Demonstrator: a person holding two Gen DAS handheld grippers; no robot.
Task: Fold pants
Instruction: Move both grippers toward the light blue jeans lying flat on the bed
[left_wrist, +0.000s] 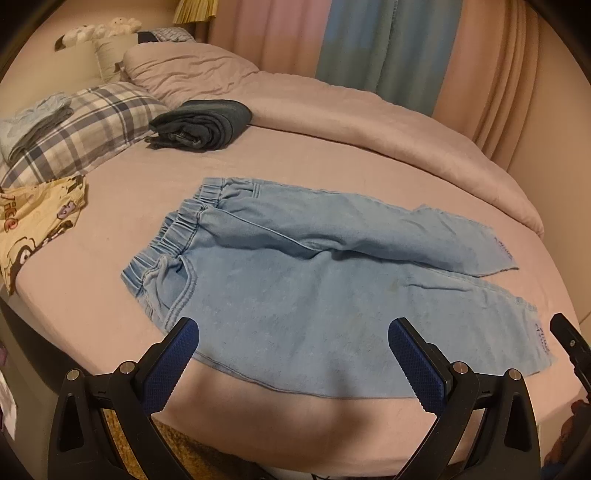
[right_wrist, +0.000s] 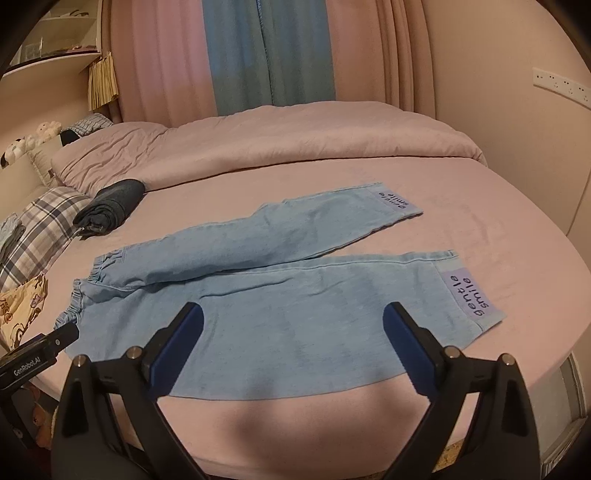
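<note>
Light blue denim pants (left_wrist: 295, 280) lie spread flat on the pink bed sheet (left_wrist: 96, 295), elastic waistband to the left, both legs running right. Each cuff carries a purple "gentle smile" patch (right_wrist: 471, 295). The far leg angles away from the near one. In the right wrist view the pants (right_wrist: 277, 280) fill the middle of the bed. My left gripper (left_wrist: 293, 332) hovers open above the near edge of the pants, close to the waist end. My right gripper (right_wrist: 293, 317) hovers open over the near leg. Neither holds anything.
A folded dark garment (left_wrist: 201, 123) sits beyond the pants near a plaid pillow (left_wrist: 85, 122). A yellow cartoon-print cloth (left_wrist: 33, 229) lies at the left edge. A bunched pink duvet (left_wrist: 369, 122) lines the far side. Curtains (right_wrist: 266, 51) hang behind the bed.
</note>
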